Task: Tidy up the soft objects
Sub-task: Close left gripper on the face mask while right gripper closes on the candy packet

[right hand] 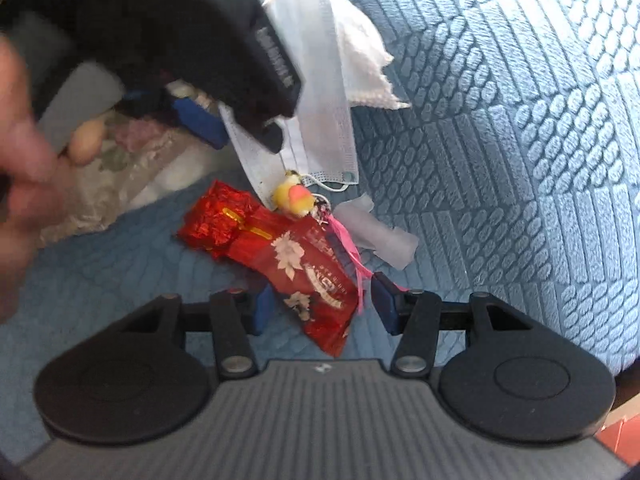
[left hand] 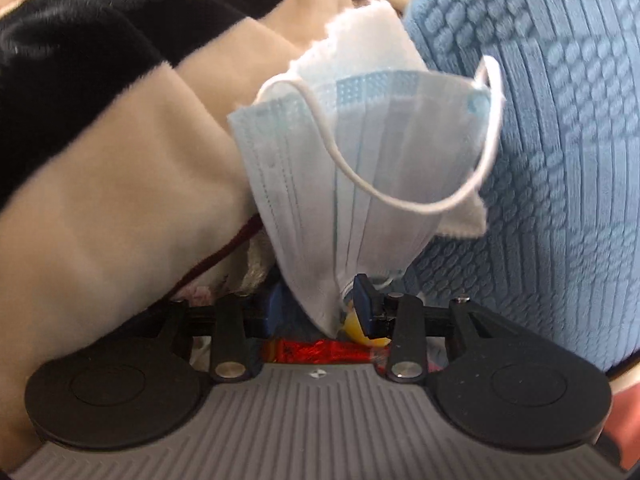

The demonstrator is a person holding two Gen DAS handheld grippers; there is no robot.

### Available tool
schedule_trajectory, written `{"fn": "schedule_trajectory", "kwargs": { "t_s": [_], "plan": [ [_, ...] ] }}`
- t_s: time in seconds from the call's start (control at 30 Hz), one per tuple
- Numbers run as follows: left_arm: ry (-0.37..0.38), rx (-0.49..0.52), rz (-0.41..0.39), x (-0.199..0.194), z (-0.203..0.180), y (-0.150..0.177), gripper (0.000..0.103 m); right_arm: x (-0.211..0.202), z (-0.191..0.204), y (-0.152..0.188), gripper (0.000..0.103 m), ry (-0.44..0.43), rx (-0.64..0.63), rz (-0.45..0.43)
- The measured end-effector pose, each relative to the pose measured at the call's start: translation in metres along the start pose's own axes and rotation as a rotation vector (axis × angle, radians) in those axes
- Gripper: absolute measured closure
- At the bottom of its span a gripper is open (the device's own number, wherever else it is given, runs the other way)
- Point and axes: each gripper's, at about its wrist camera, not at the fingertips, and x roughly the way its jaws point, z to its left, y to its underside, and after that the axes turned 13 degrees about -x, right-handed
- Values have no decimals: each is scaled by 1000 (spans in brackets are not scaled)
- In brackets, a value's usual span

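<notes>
Over the blue quilt [left hand: 560, 160], left tongs [left hand: 320, 312] gripping face mask [left hand: 360, 152], tissue [left hand: 372, 40] behind

- The left tongs [left hand: 320, 304] point slantwise downward, their blue pads partly apart with a face mask [left hand: 360, 168] gripped between them.
- In the right wrist view the left tongs [right hand: 224, 120] appear as a dark blurred body at upper left.
- A blurred hand [right hand: 24, 160] shows at the left edge.
- The right tongs [right hand: 324, 304] tilt downward, blue pads apart, nothing pressed between them.
</notes>
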Motion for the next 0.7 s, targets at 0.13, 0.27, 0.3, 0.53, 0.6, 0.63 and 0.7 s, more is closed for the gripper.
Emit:
{"fn": "schedule_trajectory", "kwargs": {
  "t_s": [0.13,0.27,0.3,0.53,0.6,0.63,0.7],
  "plan": [
    [37,-47,49,11,3,-8,60,4,2,-4,54,5,-18,-4],
    [34,-11,43,8,1,-5,94,4,1,-6,64,12,-21,-20],
    [47,-14,43,7,1,-5,97,5,2,-7,67,21,-30,-15],
    [101,66,-10,-16,-10,0,101,-6,-1,-8,72,49,-32,-13],
    [119,79,-12,-23,-9,1,101,-13,-4,-8,72,52,-11,-16],
    [127,82,-12,-27,-8,2,101,-16,-6,-7,72,55,2,-15],
    [145,83,-11,-37,-7,5,101,-22,-10,-6,72,55,38,-13]
  ]
}}
